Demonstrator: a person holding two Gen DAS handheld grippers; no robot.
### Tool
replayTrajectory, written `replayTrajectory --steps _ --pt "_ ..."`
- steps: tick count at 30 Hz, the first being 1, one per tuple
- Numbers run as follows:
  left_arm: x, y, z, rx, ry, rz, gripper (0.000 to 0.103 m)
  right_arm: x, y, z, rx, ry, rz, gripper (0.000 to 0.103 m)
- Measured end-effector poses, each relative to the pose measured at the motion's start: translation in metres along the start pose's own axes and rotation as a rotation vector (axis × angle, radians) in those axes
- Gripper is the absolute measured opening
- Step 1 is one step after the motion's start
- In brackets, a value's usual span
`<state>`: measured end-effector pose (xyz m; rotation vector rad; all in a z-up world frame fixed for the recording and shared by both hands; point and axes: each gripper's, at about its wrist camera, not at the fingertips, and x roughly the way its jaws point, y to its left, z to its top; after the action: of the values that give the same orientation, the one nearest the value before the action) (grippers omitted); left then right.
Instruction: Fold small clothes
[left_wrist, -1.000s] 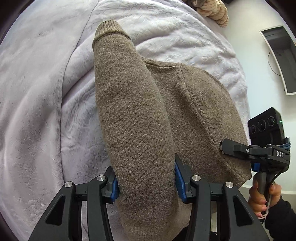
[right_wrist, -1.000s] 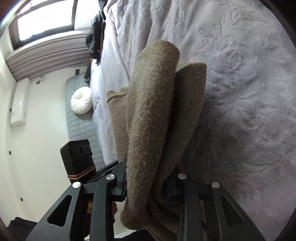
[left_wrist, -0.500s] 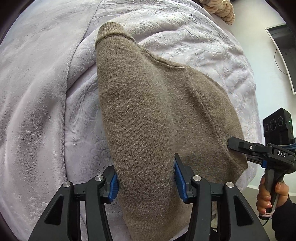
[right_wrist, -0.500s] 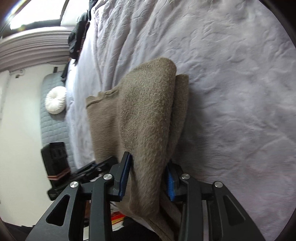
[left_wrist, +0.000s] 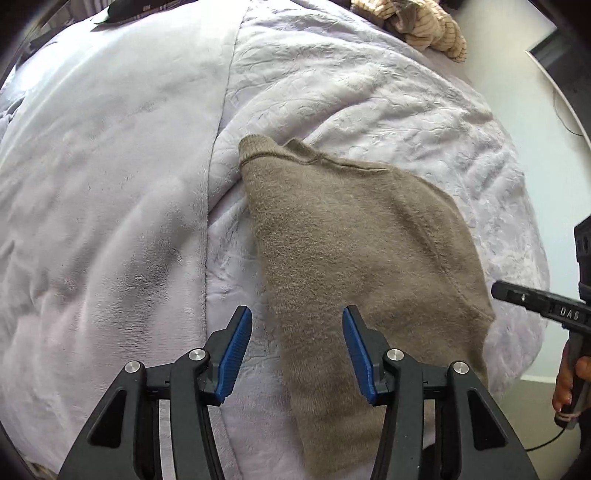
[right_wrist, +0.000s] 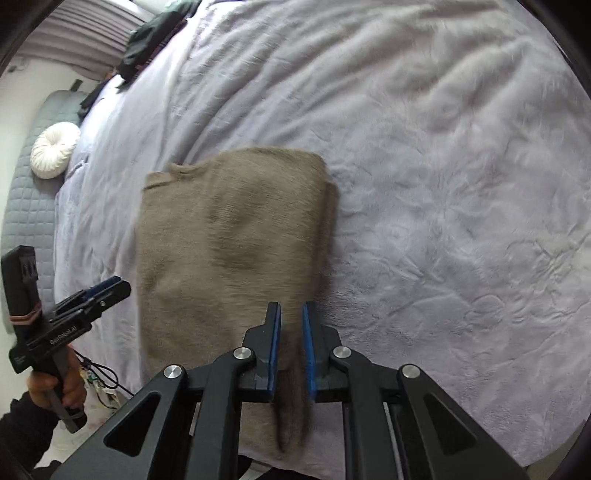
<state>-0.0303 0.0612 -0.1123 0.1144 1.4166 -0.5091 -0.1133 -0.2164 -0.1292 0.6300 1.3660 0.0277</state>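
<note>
A brown knit sweater (left_wrist: 351, 251) lies folded flat on the lilac blanket (left_wrist: 110, 184). My left gripper (left_wrist: 297, 347) hovers above its near left edge, open, its blue pads clear of the knit. In the right wrist view the sweater (right_wrist: 229, 240) forms a rough rectangle on the blanket (right_wrist: 443, 184). My right gripper (right_wrist: 291, 332) hangs over its near right edge. Its jaws are closing to a narrow gap, with nothing between the pads and the knit showing below. Each wrist view also catches the other gripper: the right (left_wrist: 517, 295) and the left (right_wrist: 110, 288).
A striped cloth (left_wrist: 424, 26) lies at the bed's far corner. Dark clothes (right_wrist: 155, 40) sit at the far end of the bed. Beside the bed a white round cushion (right_wrist: 55, 149) rests on a grey quilted mat (right_wrist: 26, 206). A hand (right_wrist: 62, 384) holds the left grip.
Both grippers have let go of the sweater folds they held and lifted away. The sweater now lies flat on the blanket. The right jaws have narrowed.
</note>
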Motion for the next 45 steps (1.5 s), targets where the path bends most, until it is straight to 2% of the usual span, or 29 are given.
replayTrajectory --steps 3,5,8,11,15,27,29,32,35,37,39,40,42,43,44,45 --pt "-0.003 -0.009 -0.004 0.039 0.016 -0.042 0.052 -0.006 0.013 -0.005 -0.003 -0.019 0.079 0.013" --pt "0.007 -0.018 -0.009 0.063 0.049 -0.039 0.052 -0.002 0.027 -0.009 -0.044 0.000 0.084 0.013" --pt "0.024 -0.025 -0.018 0.071 0.095 -0.008 0.052 0.019 0.036 -0.015 -0.103 0.053 0.015 0.013" --pt "0.032 -0.029 -0.027 0.089 0.097 0.020 0.052 0.041 0.030 -0.021 -0.116 0.093 -0.062 0.009" --pt "0.035 -0.029 -0.031 0.093 0.100 0.028 0.052 0.060 0.019 -0.026 -0.118 0.104 -0.094 0.004" --pt "0.035 -0.028 -0.030 0.071 0.104 0.023 0.052 0.045 -0.002 -0.043 0.001 0.128 -0.049 0.004" --pt "0.033 -0.027 -0.030 0.063 0.108 0.022 0.052 0.043 -0.002 -0.045 0.016 0.133 -0.056 0.010" --pt "0.032 -0.026 -0.032 0.051 0.121 0.024 0.052 0.037 0.000 -0.048 0.059 0.138 -0.044 0.010" --pt "0.028 -0.028 -0.032 0.053 0.132 0.047 0.052 0.028 -0.002 -0.049 0.098 0.141 -0.048 0.010" --pt "0.023 -0.030 -0.033 0.056 0.131 0.090 0.052 0.023 0.001 -0.046 0.105 0.136 -0.056 0.010" --pt "0.017 -0.031 -0.032 0.053 0.125 0.129 0.070 0.017 0.007 -0.044 0.100 0.127 -0.063 0.011" --pt "0.013 -0.032 -0.032 0.047 0.113 0.145 0.084 0.015 0.012 -0.042 0.093 0.122 -0.069 0.016" --pt "0.007 -0.032 -0.030 0.036 0.093 0.150 0.086 0.011 0.021 -0.040 0.075 0.112 -0.083 0.052" --pt "0.005 -0.032 -0.029 0.030 0.095 0.148 0.086 0.010 0.027 -0.038 0.065 0.107 -0.096 0.084" --pt "0.004 -0.032 -0.028 0.022 0.098 0.144 0.086 0.008 0.033 -0.036 0.051 0.095 -0.109 0.091" --pt "0.002 -0.031 -0.028 0.013 0.099 0.141 0.086 0.007 0.038 -0.034 0.037 0.084 -0.117 0.091"
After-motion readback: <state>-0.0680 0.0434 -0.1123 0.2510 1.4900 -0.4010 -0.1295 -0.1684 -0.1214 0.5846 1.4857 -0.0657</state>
